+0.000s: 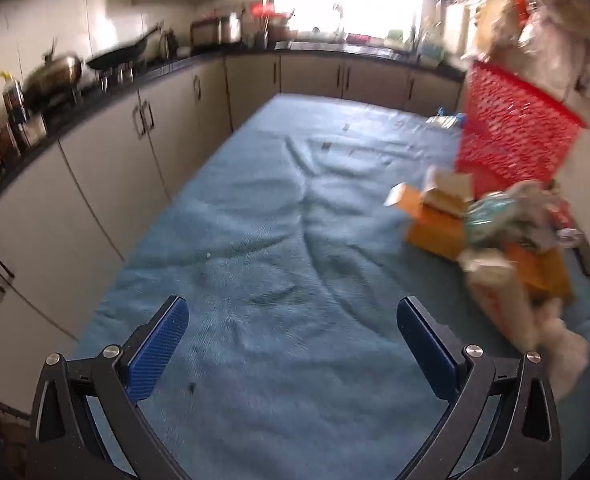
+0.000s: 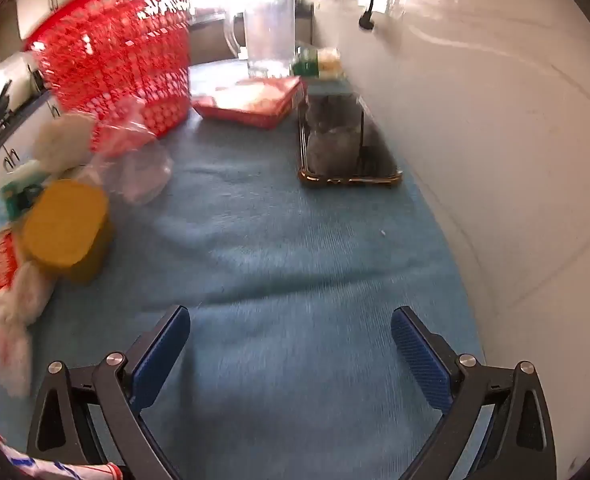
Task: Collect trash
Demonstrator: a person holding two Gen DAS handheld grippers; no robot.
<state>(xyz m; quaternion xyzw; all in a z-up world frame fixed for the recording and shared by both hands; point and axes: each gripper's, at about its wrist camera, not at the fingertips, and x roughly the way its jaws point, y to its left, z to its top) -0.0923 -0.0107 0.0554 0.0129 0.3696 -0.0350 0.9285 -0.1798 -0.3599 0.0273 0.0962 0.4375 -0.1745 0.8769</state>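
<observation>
A red mesh basket (image 1: 511,128) (image 2: 119,56) stands on the blue cloth of the table (image 1: 279,208) (image 2: 279,240). In front of it lies a heap of trash: orange boxes (image 1: 435,224), crumpled wrappers (image 1: 507,216), a yellow round tub (image 2: 69,224), a clear plastic bag (image 2: 135,152) and white wrappers (image 2: 11,312). My left gripper (image 1: 293,344) hangs open over bare cloth, left of the heap. My right gripper (image 2: 291,344) is open too, over bare cloth to the right of the heap. Nothing sits between either pair of fingers.
A red flat box (image 2: 251,100), a clear jug (image 2: 269,36) and a dark tray with a glass jar (image 2: 343,148) stand at the back right by the white wall (image 2: 495,120). A kitchen counter with pans (image 1: 55,76) and cabinets (image 1: 103,168) runs along the left.
</observation>
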